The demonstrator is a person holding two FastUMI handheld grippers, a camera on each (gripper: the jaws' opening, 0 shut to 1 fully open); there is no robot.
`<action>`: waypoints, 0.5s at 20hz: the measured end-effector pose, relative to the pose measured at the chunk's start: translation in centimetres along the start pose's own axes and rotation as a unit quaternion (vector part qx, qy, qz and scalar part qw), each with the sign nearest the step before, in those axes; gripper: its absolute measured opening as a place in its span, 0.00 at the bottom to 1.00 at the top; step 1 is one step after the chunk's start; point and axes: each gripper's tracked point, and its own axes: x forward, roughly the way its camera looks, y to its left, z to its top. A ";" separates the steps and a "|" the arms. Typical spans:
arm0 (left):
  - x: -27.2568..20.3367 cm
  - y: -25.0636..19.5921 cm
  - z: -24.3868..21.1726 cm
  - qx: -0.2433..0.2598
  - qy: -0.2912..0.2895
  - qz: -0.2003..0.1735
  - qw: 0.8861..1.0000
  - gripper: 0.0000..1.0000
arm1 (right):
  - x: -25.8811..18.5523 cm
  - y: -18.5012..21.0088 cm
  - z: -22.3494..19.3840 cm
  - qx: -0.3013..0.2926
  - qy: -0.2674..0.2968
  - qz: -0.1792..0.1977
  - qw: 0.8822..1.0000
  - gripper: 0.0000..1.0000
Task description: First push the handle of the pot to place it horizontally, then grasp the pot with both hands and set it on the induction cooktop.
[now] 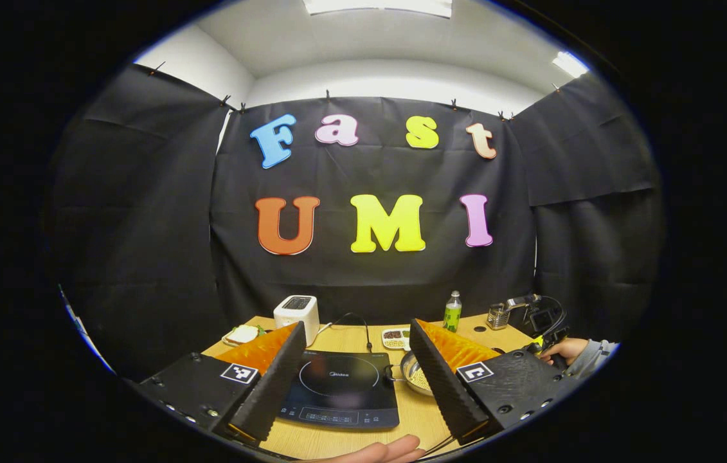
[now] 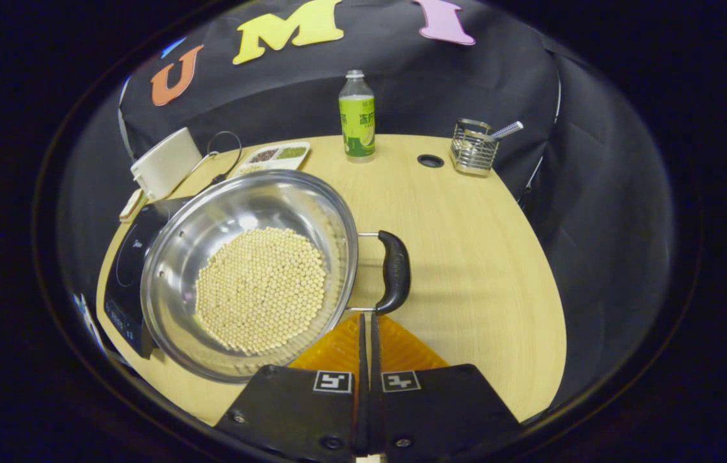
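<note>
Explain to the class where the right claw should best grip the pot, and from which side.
Probably the black handle on the pot's right side, approached from the near-right, where the right claw sits shut just short of it. The handle stands clear of the rim on two wire arms, so open fingers could close across its bar.

Both the left gripper (image 1: 351, 363) and right gripper (image 2: 366, 321) have black screwed bodies with square black-and-white markers, and a grey sleeve (image 1: 594, 355) covers one wrist.
</note>
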 end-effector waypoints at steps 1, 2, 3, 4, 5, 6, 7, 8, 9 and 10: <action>0.8 -0.4 -0.3 0.002 0.004 0.000 1.000 0.96 | -0.1 0.1 0.3 0.008 -0.005 0.003 1.000 0.04; 1.6 -0.9 -0.9 0.005 0.012 -0.004 1.000 0.96 | -0.4 0.3 0.8 0.011 -0.016 0.007 1.000 0.04; 2.5 -1.6 -1.7 0.007 0.022 -0.008 1.000 0.96 | -0.8 0.1 1.3 0.009 -0.030 0.004 0.999 0.01; 3.3 -2.2 -2.4 0.006 0.032 -0.012 0.999 0.96 | -1.2 -0.3 1.8 0.005 -0.045 -0.002 0.999 0.04; 4.1 -2.8 -3.1 0.004 0.041 -0.017 0.999 0.96 | -1.9 -0.2 2.4 0.002 -0.062 0.000 0.998 0.00; 4.9 -3.4 -3.5 0.001 0.049 -0.022 0.999 0.96 | -2.7 0.0 3.0 0.000 -0.081 0.005 0.997 0.04; 5.5 -3.9 -3.9 0.002 0.054 -0.024 0.998 0.96 | -3.4 0.1 3.4 0.000 -0.097 0.007 0.995 0.04; 6.2 -4.3 -4.2 0.009 0.056 -0.023 0.998 0.96 | -4.1 0.1 3.5 0.002 -0.107 0.009 0.994 0.04; 6.9 -4.7 -4.6 0.016 0.059 -0.023 0.998 0.96 | -4.7 0.5 3.6 0.005 -0.117 0.020 0.993 0.04; 7.5 -5.2 -5.2 0.018 0.066 -0.025 0.997 0.96 | -5.5 0.8 3.7 0.006 -0.125 0.027 0.992 0.10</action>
